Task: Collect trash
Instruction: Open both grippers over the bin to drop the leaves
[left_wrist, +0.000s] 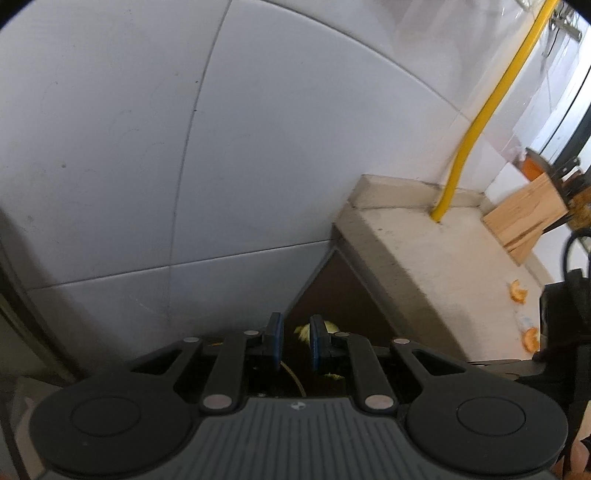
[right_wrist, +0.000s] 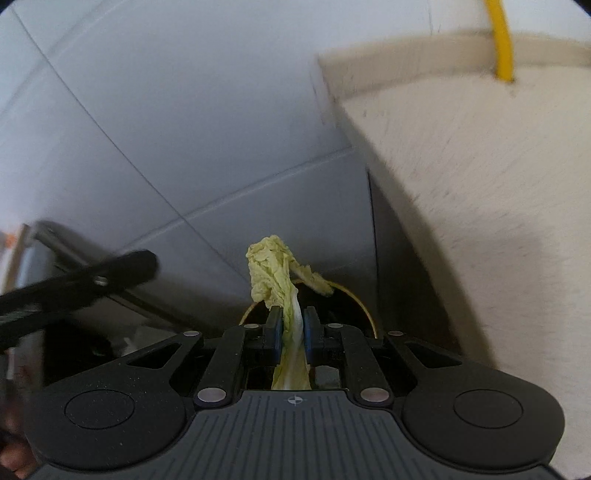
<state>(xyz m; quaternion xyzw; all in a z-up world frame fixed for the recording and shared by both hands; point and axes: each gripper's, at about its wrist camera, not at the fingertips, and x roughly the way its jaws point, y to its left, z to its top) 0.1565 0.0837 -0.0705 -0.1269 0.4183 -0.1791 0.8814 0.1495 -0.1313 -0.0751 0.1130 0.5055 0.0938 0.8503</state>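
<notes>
Trash here is mainly a limp pale yellow-green cabbage leaf (right_wrist: 275, 284), and the right gripper (right_wrist: 293, 325) is pinching its white rib between the blue pads (right_wrist: 275, 332), jaws narrow around the stalk. Its long axis is running away from the camera along the fingers: the rib is passing back under the gripper body, where its near end is hidden, and the crinkled leafy end is pointing far, drooping to the right over a dark round bin with a thin yellowish rim (right_wrist: 364, 306). Most of that bin is lying behind the gripper, so its contents are hard to make out.

Large grey-white wall tiles (left_wrist: 110, 147) are filling the far left of both views, blurred. A beige stone countertop (left_wrist: 424, 251) is lying to the right, with a yellow pipe (left_wrist: 480, 110) rising from its far edge. Only the left wrist view is showing the pale wooden block (left_wrist: 524, 218) at the counter's far right and two small orange peel pieces (left_wrist: 519, 291) near its right edge, one partly cut off by a dark shape. Only the right wrist view is showing the held leaf whole; the left one is catching just yellow-green scraps (left_wrist: 304, 332) beyond its fingertips.

The left gripper (left_wrist: 293, 339) is hanging with jaws nearly closed, a slim gap between the pads, nothing gripped.
</notes>
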